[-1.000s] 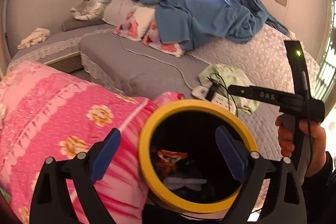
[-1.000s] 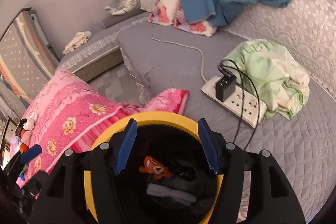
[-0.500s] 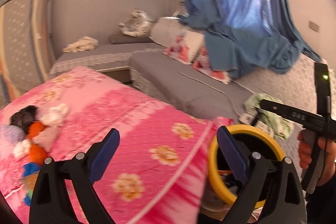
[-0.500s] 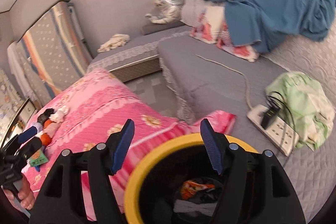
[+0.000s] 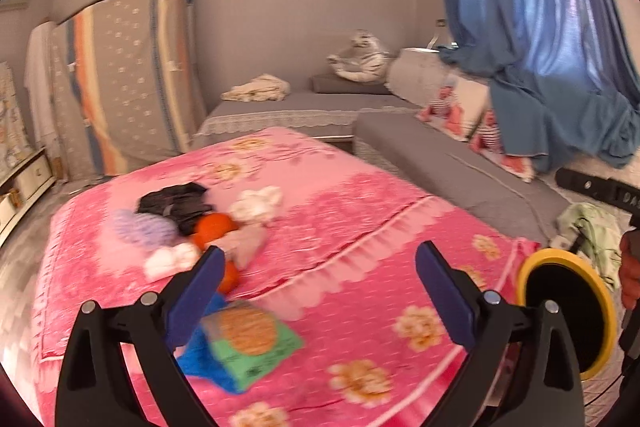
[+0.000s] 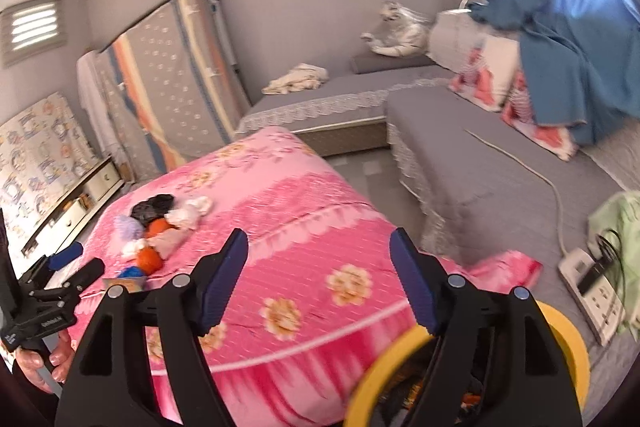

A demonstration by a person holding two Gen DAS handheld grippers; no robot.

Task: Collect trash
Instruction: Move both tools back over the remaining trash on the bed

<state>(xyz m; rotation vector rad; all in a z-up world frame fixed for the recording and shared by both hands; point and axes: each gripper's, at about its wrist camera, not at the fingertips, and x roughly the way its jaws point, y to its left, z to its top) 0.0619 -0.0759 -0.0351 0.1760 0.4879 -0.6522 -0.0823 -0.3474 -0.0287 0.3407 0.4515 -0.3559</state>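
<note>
In the left wrist view the trash pile [image 5: 192, 227] is seen at 10 o'clock on the pink floral quilt [image 5: 340, 219]: a black bag, a lilac ball, orange lumps and white crumpled tissue, with a green biscuit packet [image 5: 252, 339] lying on blue wrapping at 7 o'clock. The left gripper [image 5: 316, 291] is held wide, nothing between its blue pads. At 3 o'clock the yellow-rimmed bin [image 5: 532, 267] is found, its inside dark here.

In the right wrist view the right gripper [image 6: 320, 283] is spread wide and empty, its jaws having just been opening. The bin [image 6: 576, 339] is partly hidden behind its right finger at 5 o'clock; orange scraps are glimpsed inside. A power strip [image 6: 588, 295] with a plugged charger lies at 3 o'clock on the grey mattress [image 6: 480, 163], beside a green cloth [image 6: 620, 215].
</note>
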